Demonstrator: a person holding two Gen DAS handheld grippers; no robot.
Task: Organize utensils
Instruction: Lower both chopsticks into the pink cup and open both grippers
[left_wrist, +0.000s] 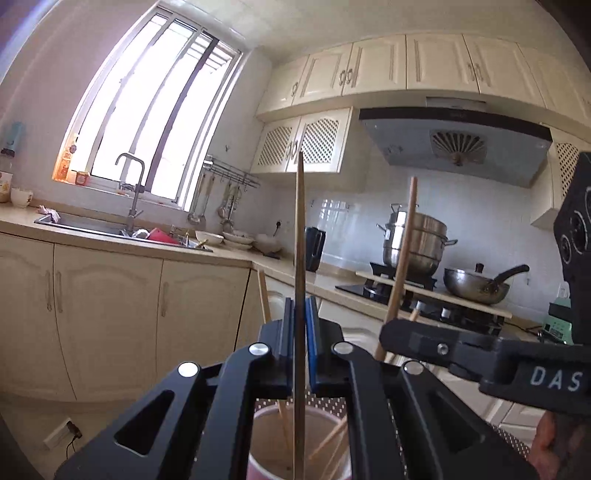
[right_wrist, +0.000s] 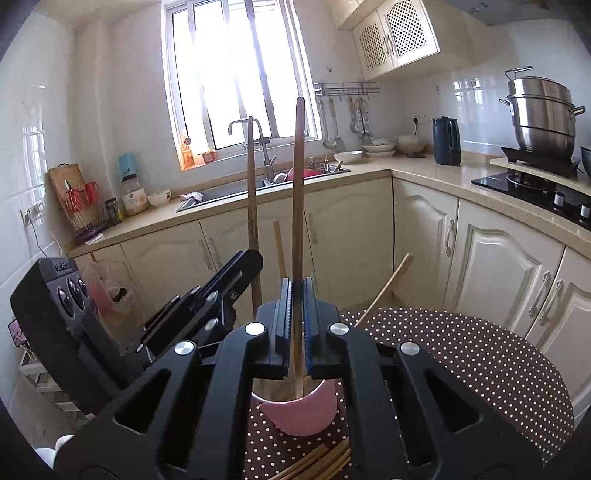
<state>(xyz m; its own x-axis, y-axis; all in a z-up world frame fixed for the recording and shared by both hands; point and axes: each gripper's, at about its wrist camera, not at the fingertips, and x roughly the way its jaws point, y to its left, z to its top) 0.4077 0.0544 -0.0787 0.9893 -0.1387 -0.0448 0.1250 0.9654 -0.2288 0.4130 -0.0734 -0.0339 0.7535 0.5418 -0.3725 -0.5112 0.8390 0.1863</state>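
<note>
My left gripper is shut on a dark chopstick that stands upright with its lower end inside the pink cup. My right gripper is shut on a brown chopstick, also upright, its lower end in the same pink cup. Each gripper shows in the other's view: the right one with its chopstick, the left one with its chopstick. Several lighter chopsticks lean inside the cup. More chopsticks lie on the dotted tablecloth in front of it.
The cup stands on a round table with a brown polka-dot cloth. Behind are cream cabinets, a sink with a tap, a steel pot and a wok on the stove, and a dark jug.
</note>
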